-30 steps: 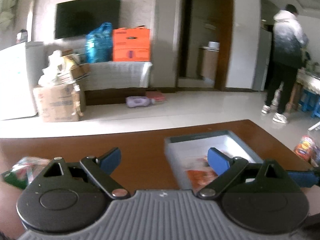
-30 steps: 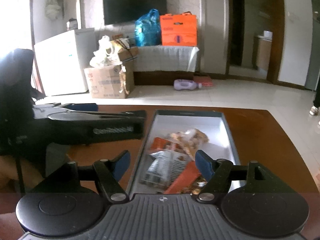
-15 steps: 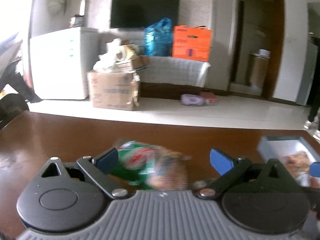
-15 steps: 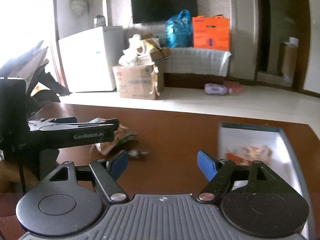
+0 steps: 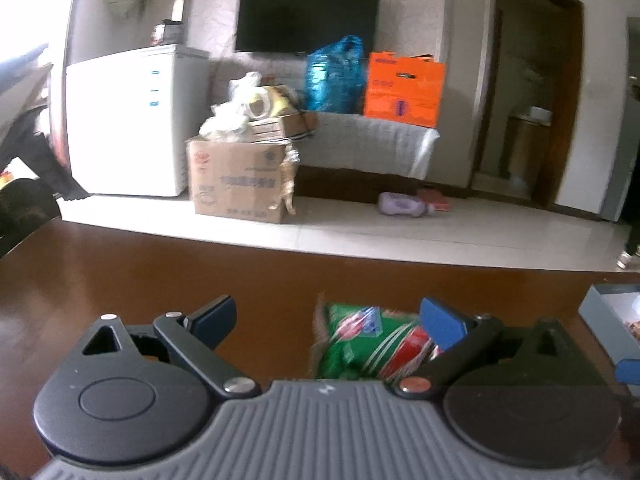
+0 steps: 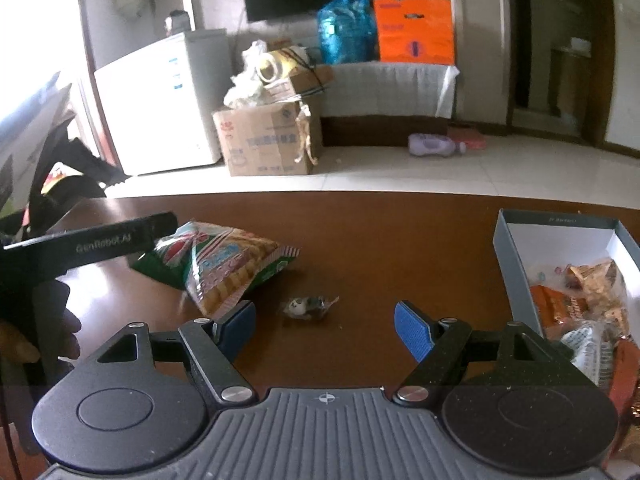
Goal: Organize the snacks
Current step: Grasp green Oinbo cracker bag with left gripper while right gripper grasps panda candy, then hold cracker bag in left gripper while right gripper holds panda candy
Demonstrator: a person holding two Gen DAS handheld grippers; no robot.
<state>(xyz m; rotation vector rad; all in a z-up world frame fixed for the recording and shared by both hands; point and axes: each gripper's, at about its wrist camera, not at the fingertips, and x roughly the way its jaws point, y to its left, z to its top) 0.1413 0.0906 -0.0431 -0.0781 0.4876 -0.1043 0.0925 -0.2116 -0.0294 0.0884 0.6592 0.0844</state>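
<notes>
A green snack bag [image 5: 360,340] lies on the brown table [image 5: 160,272], between the jaws of my open left gripper [image 5: 328,318] and close to its right finger; the pads do not press it. In the right wrist view the same green-and-yellow bag [image 6: 228,268] lies left of centre, with a finger of my left gripper [image 6: 120,240] over its left end. A small wrapped candy [image 6: 308,306] lies just ahead of my open right gripper [image 6: 326,328], which holds nothing. The grey box [image 6: 508,248] at the right holds several snack packs.
The box corner [image 5: 608,308] shows at the right edge of the left wrist view. A hand [image 6: 24,344] holds the left gripper. Beyond the table's far edge [image 6: 400,196] are tiled floor, a cardboard carton [image 6: 264,140] and a white fridge [image 6: 160,100].
Both grippers have swung left, away from the box. The left one now has the green bag between its jaws; the right one has come off the box to just behind the small candy.
</notes>
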